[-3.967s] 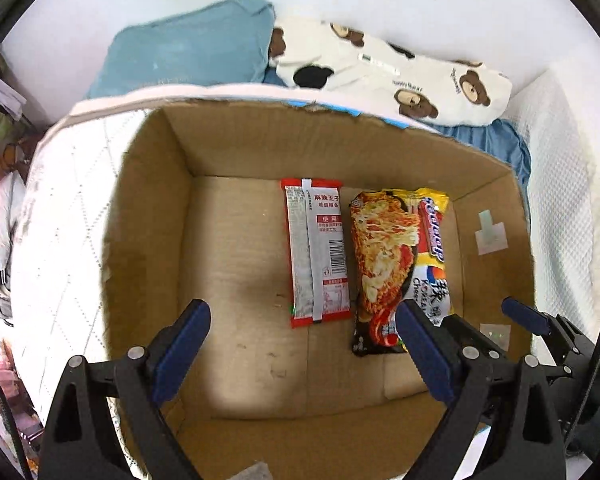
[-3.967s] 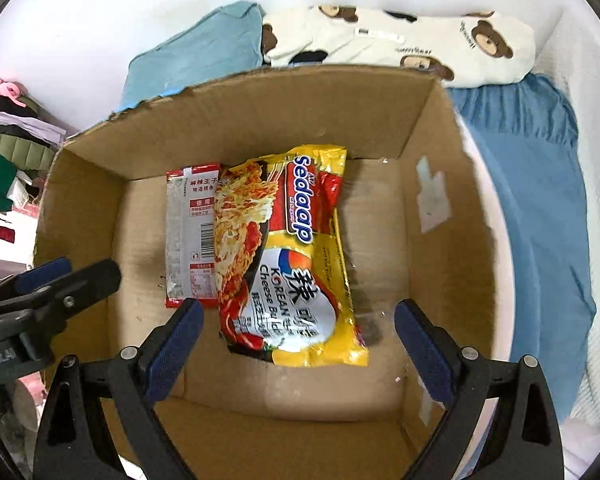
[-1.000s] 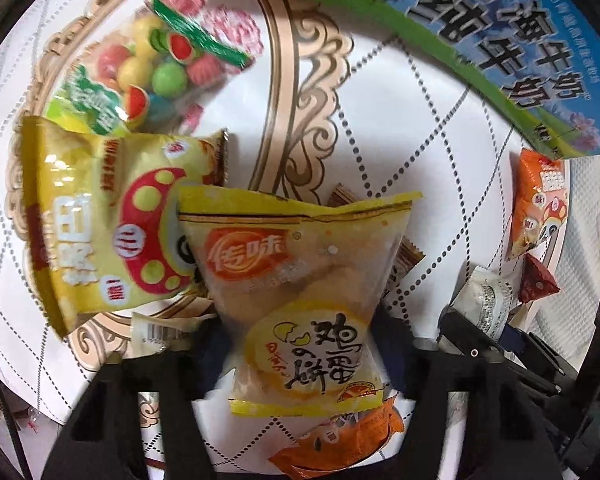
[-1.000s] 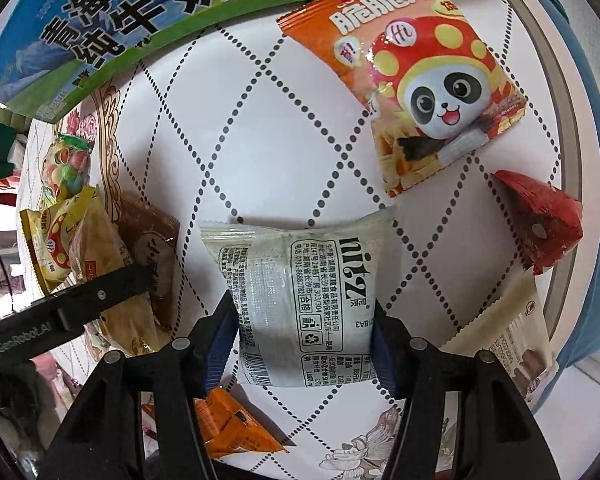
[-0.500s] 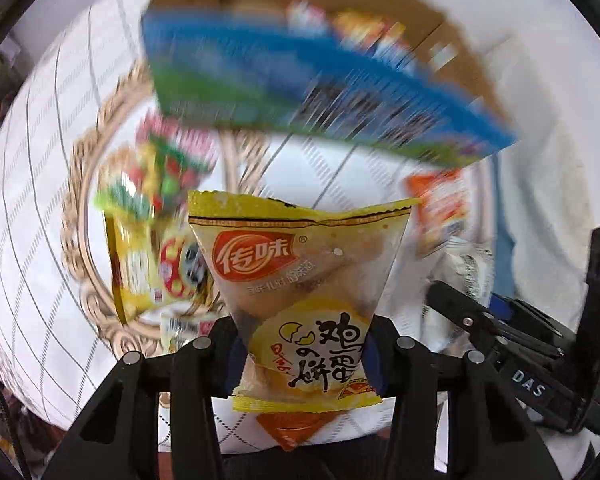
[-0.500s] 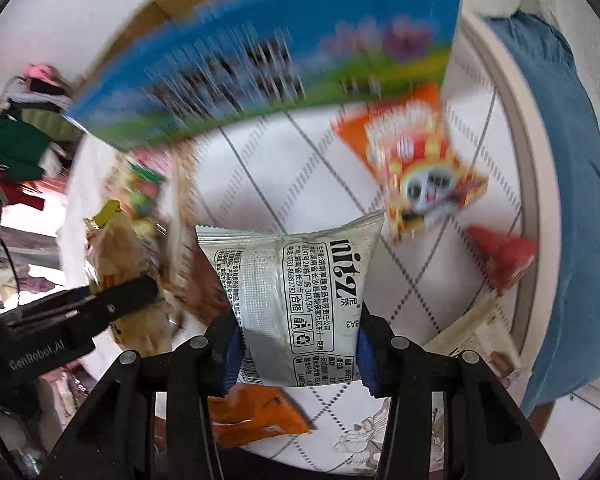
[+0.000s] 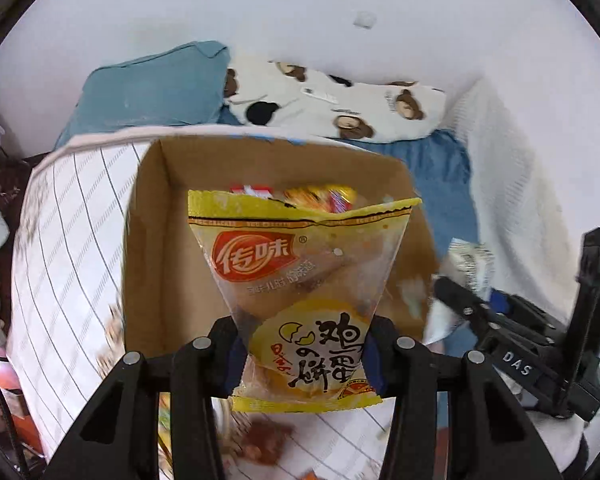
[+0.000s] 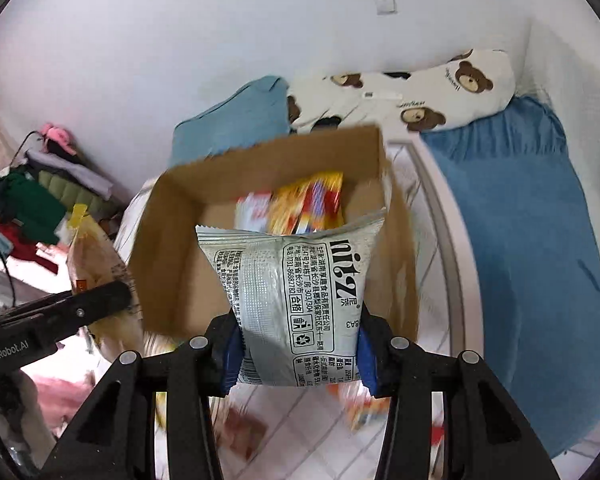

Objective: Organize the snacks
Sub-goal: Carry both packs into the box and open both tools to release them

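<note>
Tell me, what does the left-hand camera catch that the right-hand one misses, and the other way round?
Only the left wrist view shows the left gripper shut on the yellow egg-cake packet. Only the right wrist view shows the right gripper shut on the silver packet and a pile of clothes. Both show the cardboard box holding two packets, and the bear-print pillow.

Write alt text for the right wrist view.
The right gripper holds a silver snack packet upright between its blue-padded jaws, in front of an open cardboard box with blurred noodle packs inside. Behind lie a blue bedsheet and a bear-print pillow.
</note>
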